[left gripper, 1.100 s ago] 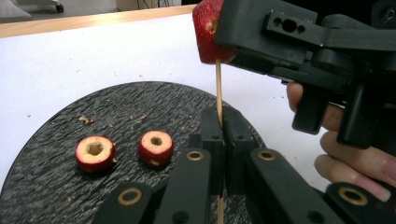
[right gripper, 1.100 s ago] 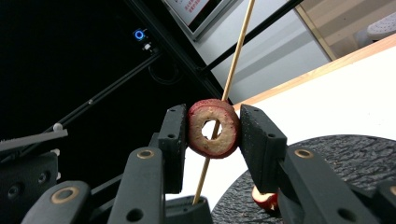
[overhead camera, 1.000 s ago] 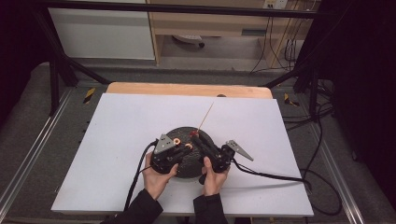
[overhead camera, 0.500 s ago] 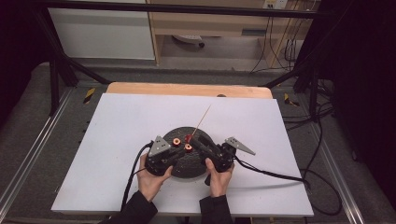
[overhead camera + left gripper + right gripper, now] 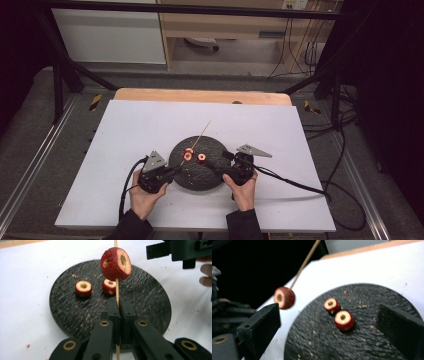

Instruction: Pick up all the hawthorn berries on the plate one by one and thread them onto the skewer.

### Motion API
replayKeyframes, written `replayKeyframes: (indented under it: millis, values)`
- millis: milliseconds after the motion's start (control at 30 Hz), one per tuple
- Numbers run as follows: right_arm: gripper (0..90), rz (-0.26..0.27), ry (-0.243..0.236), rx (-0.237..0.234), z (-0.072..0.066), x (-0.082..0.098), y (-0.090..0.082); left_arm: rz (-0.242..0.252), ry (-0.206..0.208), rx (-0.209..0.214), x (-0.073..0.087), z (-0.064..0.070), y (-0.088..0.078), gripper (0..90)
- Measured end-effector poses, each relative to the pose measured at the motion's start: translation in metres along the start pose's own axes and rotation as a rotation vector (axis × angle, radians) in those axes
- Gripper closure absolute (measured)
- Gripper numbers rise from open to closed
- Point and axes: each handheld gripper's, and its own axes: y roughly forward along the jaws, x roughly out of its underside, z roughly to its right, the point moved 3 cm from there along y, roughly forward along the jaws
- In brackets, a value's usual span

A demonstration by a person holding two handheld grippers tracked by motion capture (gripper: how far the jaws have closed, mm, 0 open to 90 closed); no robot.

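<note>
Left gripper (image 5: 117, 315) clenched on skewer (image 5: 116, 293), stick running straight out from its jaws, one red fruit (image 5: 115, 263) threaded | right gripper (image 5: 332, 325) jaws just opening, empty | two cored fruits (image 5: 344, 320) ahead between them on black plate (image 5: 367, 345).

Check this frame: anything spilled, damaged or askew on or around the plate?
Pale crumbs are scattered over the black round plate, with a few specks on the white table cover. The cored red fruit sits threaded on the wooden skewer, which the left gripper holds tilted. Two more cored fruits lie on the plate. Nothing else stands out.
</note>
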Motion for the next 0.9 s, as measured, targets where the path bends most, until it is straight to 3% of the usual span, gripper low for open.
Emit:
replayKeyframes:
  millis: [100,267,367,767,900]
  values:
    - [3.5,-0.073,-0.044,0.023,0.005,0.000,0.000,-0.013,0.006,0.007,0.009,-0.005,-0.008,87.7]
    - [3.3,-0.147,-0.108,0.039,0.010,-0.001,-0.001,-0.023,0.000,0.003,0.020,-0.015,-0.019,87.6]
    - [2.8,-0.212,-0.151,0.082,0.012,-0.002,0.000,-0.024,-0.004,0.001,0.027,-0.021,-0.026,87.7]
    - [5.3,-0.389,-0.298,0.134,0.001,-0.028,0.023,-0.026,-0.013,0.014,0.039,-0.033,-0.038,87.7]
    - [7.7,-0.457,-0.320,0.131,-0.002,-0.036,0.032,-0.036,-0.012,0.014,0.044,-0.035,-0.040,87.7]
